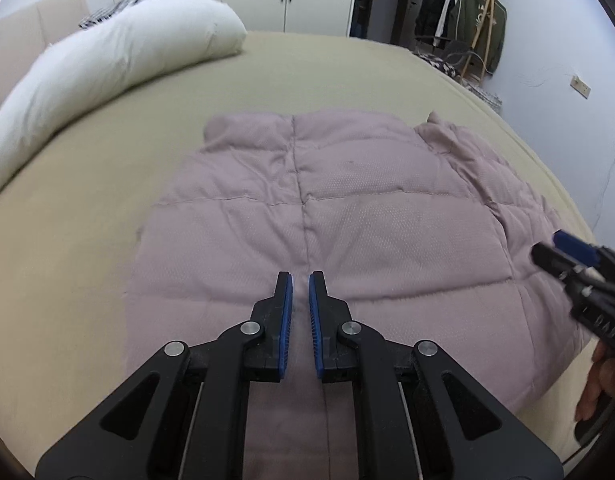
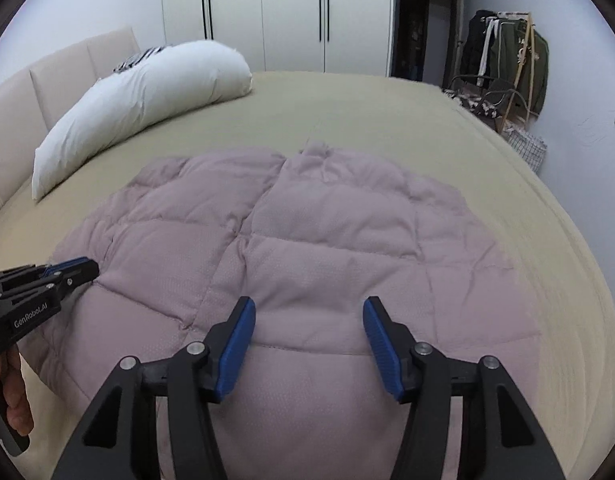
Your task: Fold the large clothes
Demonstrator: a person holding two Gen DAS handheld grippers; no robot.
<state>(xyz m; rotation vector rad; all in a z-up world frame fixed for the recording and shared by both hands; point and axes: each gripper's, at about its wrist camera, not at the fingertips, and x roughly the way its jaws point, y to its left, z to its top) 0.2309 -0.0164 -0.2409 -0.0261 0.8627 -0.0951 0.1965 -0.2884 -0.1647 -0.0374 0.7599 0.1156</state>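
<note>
A mauve quilted puffer garment (image 1: 347, 216) lies spread flat on the beige bed (image 1: 87, 220); it also fills the middle of the right wrist view (image 2: 327, 248). My left gripper (image 1: 300, 280) hovers over the garment's near middle seam, its blue pads nearly together with a narrow gap and nothing between them. It shows from the side in the right wrist view (image 2: 87, 266), fingers closed. My right gripper (image 2: 309, 308) is open wide above the garment's near edge, empty. It shows at the right edge of the left wrist view (image 1: 555, 246).
A long white pillow (image 1: 107, 68) lies along the padded headboard (image 2: 47, 80) at the far left. White wardrobes (image 2: 287, 12) stand behind the bed. A clothes rack (image 1: 467, 28) with dark garments stands at the far right by the wall.
</note>
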